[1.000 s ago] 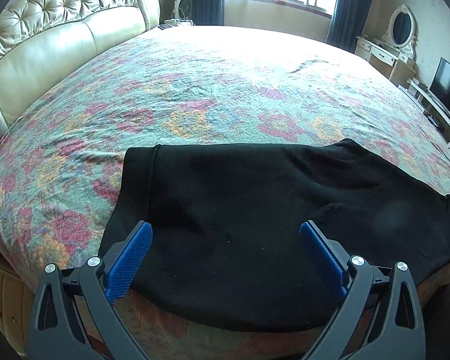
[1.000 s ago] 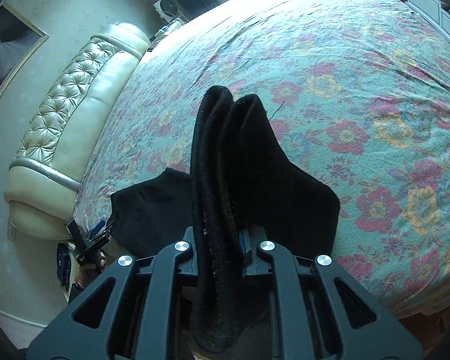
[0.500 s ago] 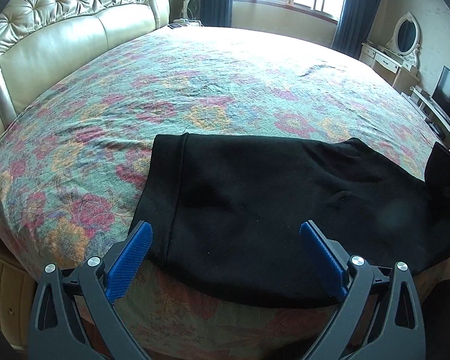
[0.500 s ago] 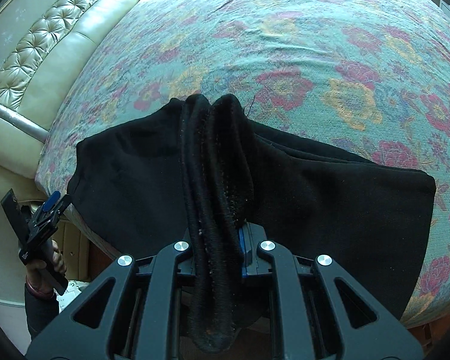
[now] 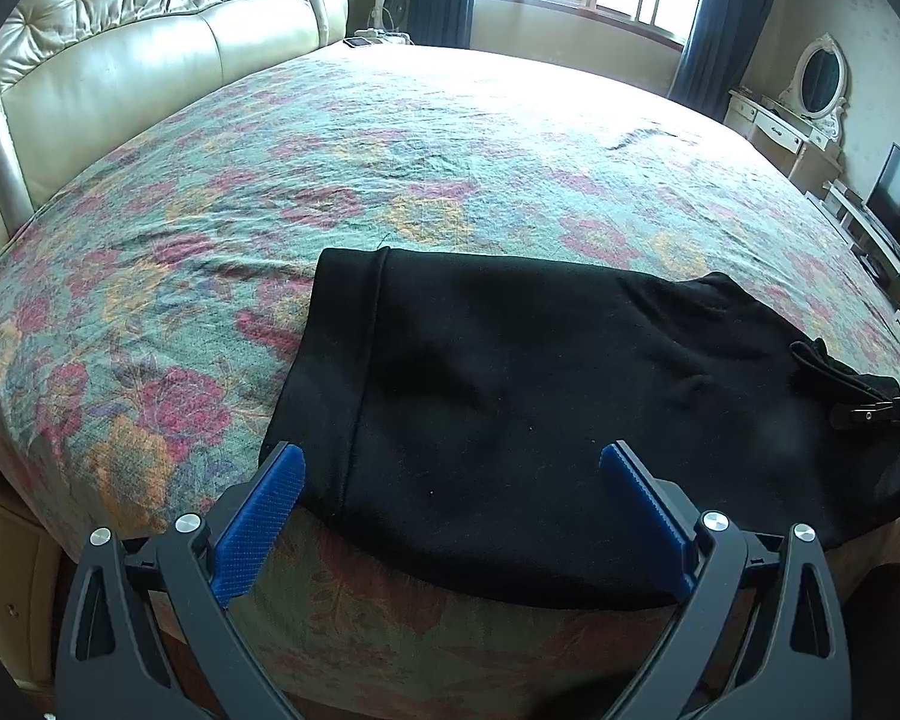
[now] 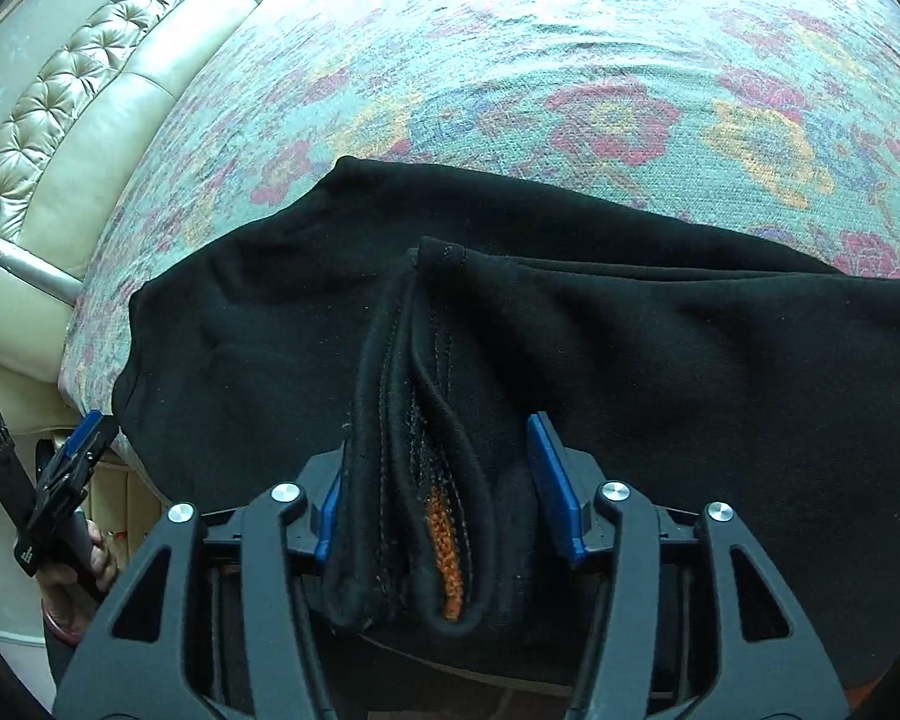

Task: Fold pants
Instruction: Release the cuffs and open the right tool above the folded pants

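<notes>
Pants of plain black knit fabric (image 5: 510, 408) lie folded flat on the near edge of a bed covered by a teal bedspread with red and yellow flowers (image 5: 390, 168), filling the lower centre and right of the left wrist view. One straight hemmed edge runs down the left side of the cloth, and the near edge hangs slightly over the side of the mattress.

At the bottom of that view the left gripper (image 5: 450, 516) stands wide apart, its ridged blue pads (image 5: 258, 516) on either side of the near edge of the pants with nothing pinched between them. Far right in the frame, the tip of the right gripper (image 5: 864, 414) shows at a bunched end of the fabric.

In the right wrist view the right gripper (image 6: 444, 504) sits at lower centre with its jaws about half apart; they have just been opening. A thick bundle of doubled hems (image 6: 414, 480), with a streak of orange stitching inside one fold, lies between the blue pads. The left pad is against the bundle, while the right pad stands clear of it, so the cloth is no longer clamped.

At the lower left of this view a hand (image 6: 84, 564) holds the left gripper beside the bed's corner. A tufted cream leather headboard (image 6: 78, 108) curves along the upper left.
</notes>
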The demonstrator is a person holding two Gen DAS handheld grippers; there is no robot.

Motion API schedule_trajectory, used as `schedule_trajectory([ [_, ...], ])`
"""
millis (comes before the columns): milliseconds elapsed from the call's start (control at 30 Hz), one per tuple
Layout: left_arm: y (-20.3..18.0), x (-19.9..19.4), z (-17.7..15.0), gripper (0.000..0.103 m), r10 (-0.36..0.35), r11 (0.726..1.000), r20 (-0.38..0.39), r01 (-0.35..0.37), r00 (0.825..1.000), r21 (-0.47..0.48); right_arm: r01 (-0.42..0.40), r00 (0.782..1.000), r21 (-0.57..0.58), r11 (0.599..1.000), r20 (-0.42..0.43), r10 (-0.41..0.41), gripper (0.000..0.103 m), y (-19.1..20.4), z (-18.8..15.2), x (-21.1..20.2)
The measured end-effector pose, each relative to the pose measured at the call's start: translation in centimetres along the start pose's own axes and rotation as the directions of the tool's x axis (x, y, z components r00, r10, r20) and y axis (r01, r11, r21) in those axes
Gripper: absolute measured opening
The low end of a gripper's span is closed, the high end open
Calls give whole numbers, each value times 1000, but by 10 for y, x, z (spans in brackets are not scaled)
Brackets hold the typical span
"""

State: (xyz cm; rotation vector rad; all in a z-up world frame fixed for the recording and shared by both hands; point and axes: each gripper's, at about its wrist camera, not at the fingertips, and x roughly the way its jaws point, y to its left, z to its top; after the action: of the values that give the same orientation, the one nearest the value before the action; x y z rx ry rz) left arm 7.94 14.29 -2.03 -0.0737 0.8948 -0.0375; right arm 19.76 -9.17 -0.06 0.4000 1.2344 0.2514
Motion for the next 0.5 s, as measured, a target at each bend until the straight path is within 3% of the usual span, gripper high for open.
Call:
schedule_trajectory([
  [67,4,1,-1,98,-2,1000,-4,2,1000,-13,-49,999,20,999,4,49,62,0,-2,0],
  [233,11,5,-3,98,7,999,-15,-7,1000,-35,-186,983,95,978,14,186,63,-3,-6,4],
  [400,18,7,-4,98,3,999,-17,-4,1000,-48,-232,973,106,967,21,231,64,-8,-9,5],
  [500,27,4,-3,98,-21,998,-8,21,1000,-52,-308,951,106,945,53,304,64,-8,-13,-8],
])
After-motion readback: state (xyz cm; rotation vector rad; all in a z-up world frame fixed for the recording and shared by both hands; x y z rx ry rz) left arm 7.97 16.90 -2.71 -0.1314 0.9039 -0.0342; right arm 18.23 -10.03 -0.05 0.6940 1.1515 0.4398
